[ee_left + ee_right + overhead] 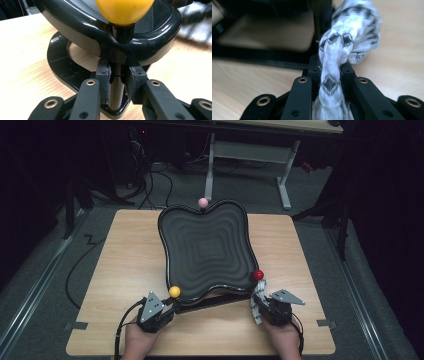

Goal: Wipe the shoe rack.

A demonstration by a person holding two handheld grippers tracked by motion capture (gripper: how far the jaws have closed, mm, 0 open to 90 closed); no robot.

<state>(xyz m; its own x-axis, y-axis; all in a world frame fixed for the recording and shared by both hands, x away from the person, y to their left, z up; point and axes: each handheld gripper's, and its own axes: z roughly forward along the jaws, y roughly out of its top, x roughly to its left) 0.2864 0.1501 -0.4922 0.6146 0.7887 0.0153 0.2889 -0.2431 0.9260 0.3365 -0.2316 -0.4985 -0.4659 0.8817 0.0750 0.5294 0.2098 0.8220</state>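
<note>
A glossy black wavy-rimmed tray [207, 250] stands tilted on a black base [60, 65] on the wooden table. Coloured balls sit at its corners: yellow [174, 291] near left, red [258, 275] near right, pink [202, 202] at the far edge. My left gripper [169, 307] is shut on the black post [117, 85] under the yellow ball [123, 10], at the tray's near-left corner. My right gripper [262, 306] is shut on a white cord with black diamond markings [337, 50], which hangs just below the red ball.
The light wooden table [125, 270] has bare surface left and right of the tray. Tape marks [76, 326] sit at its near corners. Beyond it lie grey floor, cables [150, 185] and a white desk frame [250, 155].
</note>
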